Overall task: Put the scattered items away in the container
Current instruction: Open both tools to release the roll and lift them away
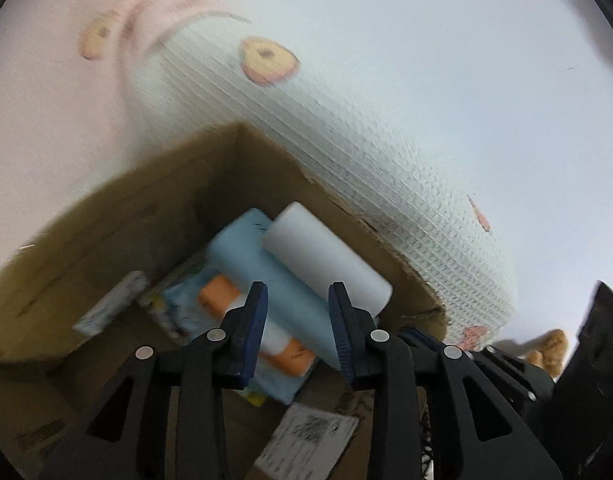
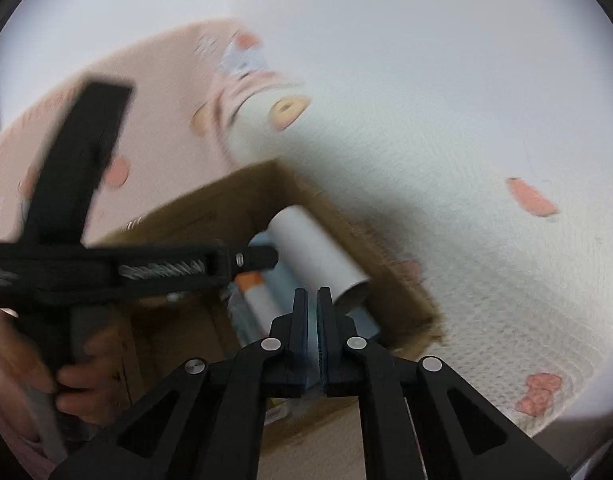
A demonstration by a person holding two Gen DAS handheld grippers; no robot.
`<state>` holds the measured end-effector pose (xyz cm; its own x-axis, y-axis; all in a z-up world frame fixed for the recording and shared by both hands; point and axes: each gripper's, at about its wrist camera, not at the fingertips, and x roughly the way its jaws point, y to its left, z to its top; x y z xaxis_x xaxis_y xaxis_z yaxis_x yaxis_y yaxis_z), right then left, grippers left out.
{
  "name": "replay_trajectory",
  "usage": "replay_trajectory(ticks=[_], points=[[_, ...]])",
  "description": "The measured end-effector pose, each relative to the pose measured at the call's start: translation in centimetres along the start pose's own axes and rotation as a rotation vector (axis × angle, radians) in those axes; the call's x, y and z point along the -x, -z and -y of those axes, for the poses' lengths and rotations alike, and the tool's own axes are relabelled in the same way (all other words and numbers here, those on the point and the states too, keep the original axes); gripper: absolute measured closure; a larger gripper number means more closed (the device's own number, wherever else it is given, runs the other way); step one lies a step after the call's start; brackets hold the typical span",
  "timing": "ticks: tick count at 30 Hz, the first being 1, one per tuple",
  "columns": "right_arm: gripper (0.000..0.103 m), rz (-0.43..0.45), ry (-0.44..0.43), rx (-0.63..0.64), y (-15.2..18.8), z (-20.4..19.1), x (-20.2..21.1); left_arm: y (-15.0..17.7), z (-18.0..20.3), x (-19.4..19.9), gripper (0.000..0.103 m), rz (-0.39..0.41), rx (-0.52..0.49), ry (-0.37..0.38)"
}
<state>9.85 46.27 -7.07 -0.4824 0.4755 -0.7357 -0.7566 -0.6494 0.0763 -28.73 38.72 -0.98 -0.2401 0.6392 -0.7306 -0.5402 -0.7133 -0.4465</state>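
An open cardboard box (image 1: 106,220) sits on the bedding and holds a white cylinder (image 1: 326,256), a light blue block (image 1: 262,264), an orange and white tube (image 1: 222,292) and some flat packets. My left gripper (image 1: 298,304) hangs over the box with its jaws open and nothing pinched between its pads. In the right wrist view, my right gripper (image 2: 312,300) hovers above the box (image 2: 210,216) near the white cylinder (image 2: 314,248), with its jaws shut on nothing. The left gripper (image 2: 266,258) reaches in from the left there, held by a hand (image 2: 78,384).
The box rests on a white textured bed cover (image 1: 386,160) printed with orange and pink shapes, next to pink fabric (image 1: 46,120). A printed label (image 1: 306,440) is stuck to the box's near flap. A brown object (image 1: 546,344) and a black object (image 1: 594,340) lie at the right.
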Motion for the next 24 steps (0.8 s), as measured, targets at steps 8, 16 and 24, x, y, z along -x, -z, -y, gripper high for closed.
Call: replay_trajectory(ticks=[8, 16, 24], points=[[0.1, -0.06, -0.011, 0.004, 0.7, -1.0, 0.2, 3.0, -2.9, 7.4, 0.041, 0.122, 0.079, -0.076], [0.1, -0.123, -0.028, 0.085, 1.6, -4.9, 1.8, 5.9, -0.7, 9.6, 0.04, 0.162, -0.066, -0.226], [0.09, -0.17, 0.061, 0.162, 3.5, -7.7, 3.6, 7.9, -0.2, 10.5, 0.04, 0.199, -0.107, -0.205]])
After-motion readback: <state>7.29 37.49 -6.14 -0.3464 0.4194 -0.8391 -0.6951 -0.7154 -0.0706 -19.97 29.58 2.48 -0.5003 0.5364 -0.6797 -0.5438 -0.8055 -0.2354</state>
